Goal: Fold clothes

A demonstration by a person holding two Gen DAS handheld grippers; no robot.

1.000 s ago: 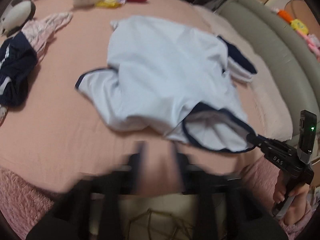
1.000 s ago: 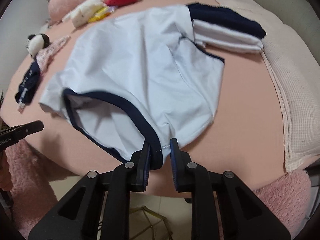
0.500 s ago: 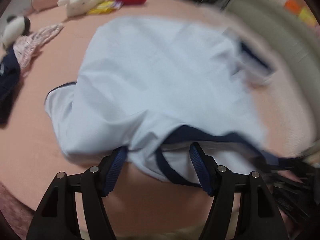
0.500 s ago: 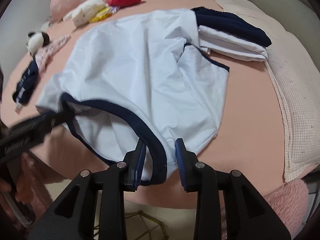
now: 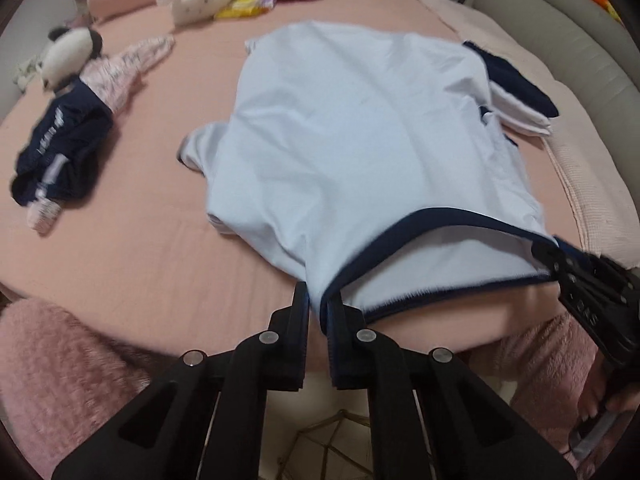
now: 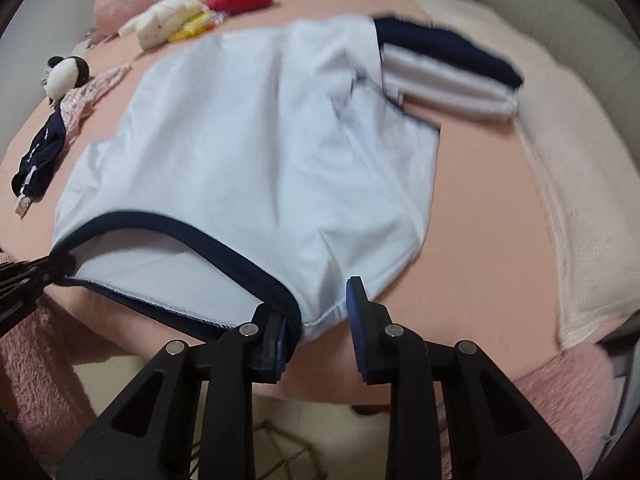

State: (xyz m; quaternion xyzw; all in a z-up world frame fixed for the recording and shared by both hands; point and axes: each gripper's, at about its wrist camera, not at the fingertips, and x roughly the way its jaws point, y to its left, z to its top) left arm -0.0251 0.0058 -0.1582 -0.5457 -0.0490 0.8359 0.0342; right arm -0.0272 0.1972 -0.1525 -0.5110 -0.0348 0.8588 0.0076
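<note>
The pale blue shirt point(image 5: 360, 140) lies spread on the pink bed point(image 5: 120, 248), its body running toward 12 o'clock and its navy-trimmed hem point(image 5: 436, 220) at the near edge, at 6 o'clock. The left claw point(image 5: 318, 312) has its 2 fingers drawn in close on the left corner of that hem, with cloth pinched between them. The right claw point(image 6: 320, 312) is at the other corner with its jaws standing well apart; the hem sits between them, against the left finger point(image 6: 276, 340), but nothing squeezes it — the cloth lies loose in the gap.

Judged from this, the step in hand is taking or letting go of the hem's 2 corners: the scene fits a shirt just pulled flat toward the near edge, and equally one being gripped for a fold toward 12 o'clock. The pictures do not settle which.

Any lift from here would call for both corners held evenly, since the thin cloth sags and the hem already gapes open between the claws. At 1 o'clock a folded navy-and-white stack point(image 6: 448, 68) touches the shirt's far sleeve, and a dark bundle point(image 5: 60, 148) lies at 9 o'clock, well apart.
</note>
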